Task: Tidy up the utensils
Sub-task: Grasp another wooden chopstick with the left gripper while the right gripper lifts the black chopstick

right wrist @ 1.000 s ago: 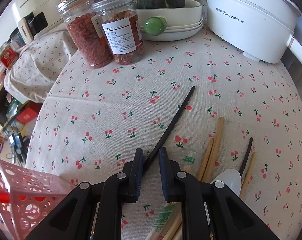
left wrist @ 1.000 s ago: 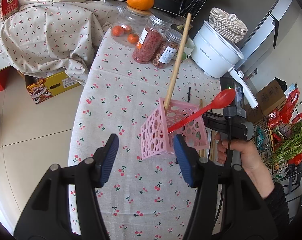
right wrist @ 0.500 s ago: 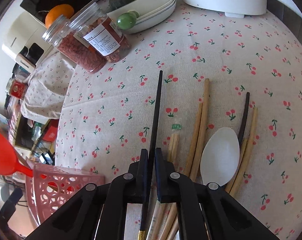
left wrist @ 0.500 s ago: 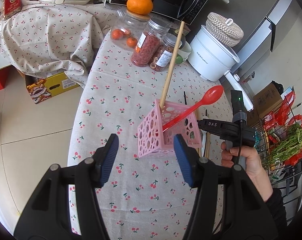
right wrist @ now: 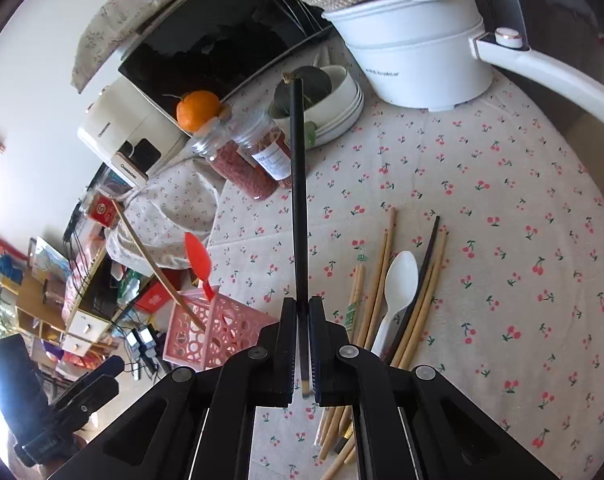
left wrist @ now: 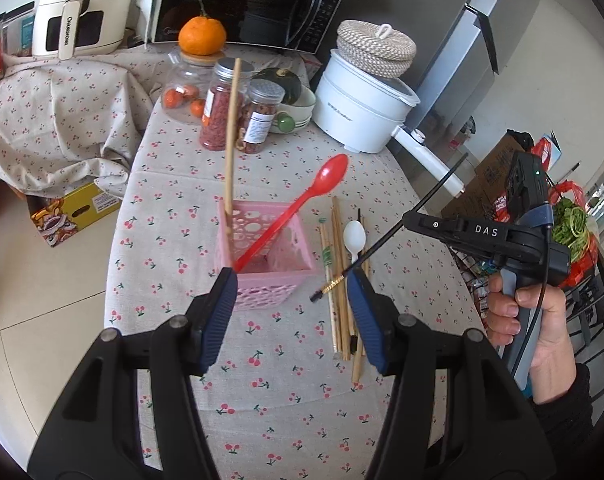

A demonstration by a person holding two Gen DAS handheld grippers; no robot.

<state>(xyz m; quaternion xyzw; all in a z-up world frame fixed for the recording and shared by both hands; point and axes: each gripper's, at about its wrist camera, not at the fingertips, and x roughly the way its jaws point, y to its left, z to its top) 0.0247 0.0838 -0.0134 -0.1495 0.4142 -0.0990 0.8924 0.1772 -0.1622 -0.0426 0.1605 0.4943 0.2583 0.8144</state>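
Black chopstick pinched, basket waiting

My right hand-held gripper (right wrist: pixel 302 344) is clamped on a black chopstick (right wrist: pixel 298 200), its jaws nearly together with the stick between the pads. I have it near the gold-banded end; most of its length runs out ahead of the fingers, clear of the bench (left wrist: pixel 294 380). My left hand-held gripper (left wrist: pixel 292 312) stands half-wide and holds nothing, with the basket (left wrist: pixel 262 264) just beyond its fingertips.

Taking the basket as my landmark: it is a pink perforated box standing upright on the cherry-print cloth. Inside it lean a red spoon (left wrist: pixel 302 208) and one pale wooden chopstick (left wrist: pixel 231 148), both poking well above the rim. Just to the right of the basket lie the loose wooden chopsticks (left wrist: pixel 340 280) in a rough bundle, with a white spoon (left wrist: pixel 355 236) and another dark stick among them. Behind the basket stand the jars (left wrist: pixel 238 112), and behind and to the right, the white pot (left wrist: pixel 362 116).

I judge the black stick to be light, stiff and smooth, so it can pivot or slide in a narrow pinch. Held this close to one end, the long free part will want to swing. A hold nearer the middle would steady it, but the end hold lets me lower it into the basket. The basket looks light too and may tip or skid if a stick catches its rim, so my empty left gripper is well placed to brace it
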